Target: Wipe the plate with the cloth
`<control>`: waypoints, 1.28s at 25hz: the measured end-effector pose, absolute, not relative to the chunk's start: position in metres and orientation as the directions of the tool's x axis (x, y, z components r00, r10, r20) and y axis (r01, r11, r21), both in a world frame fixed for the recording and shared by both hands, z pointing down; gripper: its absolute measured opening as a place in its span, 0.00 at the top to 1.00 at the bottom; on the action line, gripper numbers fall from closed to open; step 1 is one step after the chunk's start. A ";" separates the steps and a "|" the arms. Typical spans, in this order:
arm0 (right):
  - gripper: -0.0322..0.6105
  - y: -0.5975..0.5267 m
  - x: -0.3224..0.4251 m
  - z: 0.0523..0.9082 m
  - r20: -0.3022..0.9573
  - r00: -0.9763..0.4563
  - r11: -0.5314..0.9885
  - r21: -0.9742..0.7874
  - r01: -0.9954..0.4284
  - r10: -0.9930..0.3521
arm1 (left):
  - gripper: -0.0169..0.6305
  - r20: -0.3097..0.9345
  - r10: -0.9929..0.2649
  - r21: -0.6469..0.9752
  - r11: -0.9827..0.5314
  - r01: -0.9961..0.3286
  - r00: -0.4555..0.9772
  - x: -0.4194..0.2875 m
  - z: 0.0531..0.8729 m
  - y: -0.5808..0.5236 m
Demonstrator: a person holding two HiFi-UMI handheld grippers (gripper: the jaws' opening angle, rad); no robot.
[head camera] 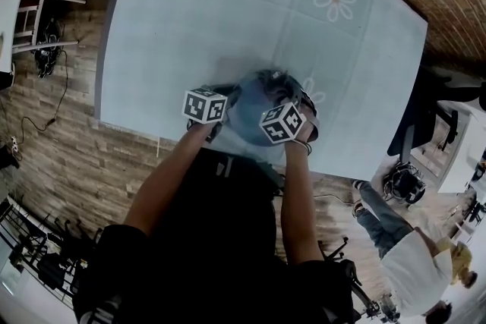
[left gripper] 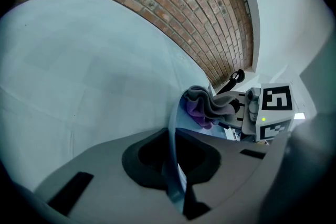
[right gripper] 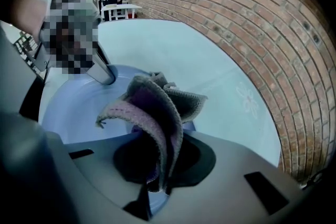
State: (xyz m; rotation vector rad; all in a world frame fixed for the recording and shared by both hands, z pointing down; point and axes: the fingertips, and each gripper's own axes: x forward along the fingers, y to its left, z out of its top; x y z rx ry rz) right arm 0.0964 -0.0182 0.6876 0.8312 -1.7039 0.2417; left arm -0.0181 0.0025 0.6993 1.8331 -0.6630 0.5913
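"Where's the plate (head camera: 247, 114)?"

"At the near edge of the table (head camera: 213, 11). The left gripper (left gripper: 176, 176) has its jaws pinched tight on the plate's left rim."

"And the cloth (right gripper: 152, 113)?"

"Bunched up in the right gripper (right gripper: 155, 186), whose jaws are closed on it. The loose folds hang over the plate's face."

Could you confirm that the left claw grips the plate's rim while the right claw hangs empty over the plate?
Not quite: the right claw isn't empty. The right gripper view shows it shut on the cloth, over the plate. The left claw does grip the plate's rim.
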 end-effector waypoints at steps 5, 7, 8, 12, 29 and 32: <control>0.86 -0.003 0.086 0.688 0.913 -0.092 0.752 0.266 -0.603 -0.396 | 0.90 0.670 -0.167 0.665 -0.296 -0.685 0.723 -0.019 0.700 0.002; 0.86 0.006 0.081 0.688 0.915 -0.100 0.764 0.264 -0.589 -0.392 | 0.90 0.671 -0.168 0.664 -0.297 -0.686 0.722 -0.019 0.700 0.002; 0.86 0.011 0.078 0.688 0.915 -0.105 0.771 0.260 -0.581 -0.388 | 0.90 0.671 -0.169 0.663 -0.298 -0.687 0.722 -0.019 0.700 0.002; 0.86 0.032 0.066 0.688 0.920 -0.129 0.797 0.243 -0.553 -0.370 | 0.90 0.672 -0.171 0.661 -0.299 -0.688 0.720 -0.019 0.700 0.002; 0.86 0.118 0.028 0.691 0.939 -0.237 0.888 0.123 -0.444 -0.248 | 0.90 0.675 -0.178 0.656 -0.299 -0.693 0.716 -0.020 0.700 0.002; 0.86 0.127 0.029 0.691 0.942 -0.246 0.894 0.104 -0.437 -0.229 | 0.90 0.678 -0.182 0.651 -0.301 -0.697 0.712 -0.020 0.700 0.001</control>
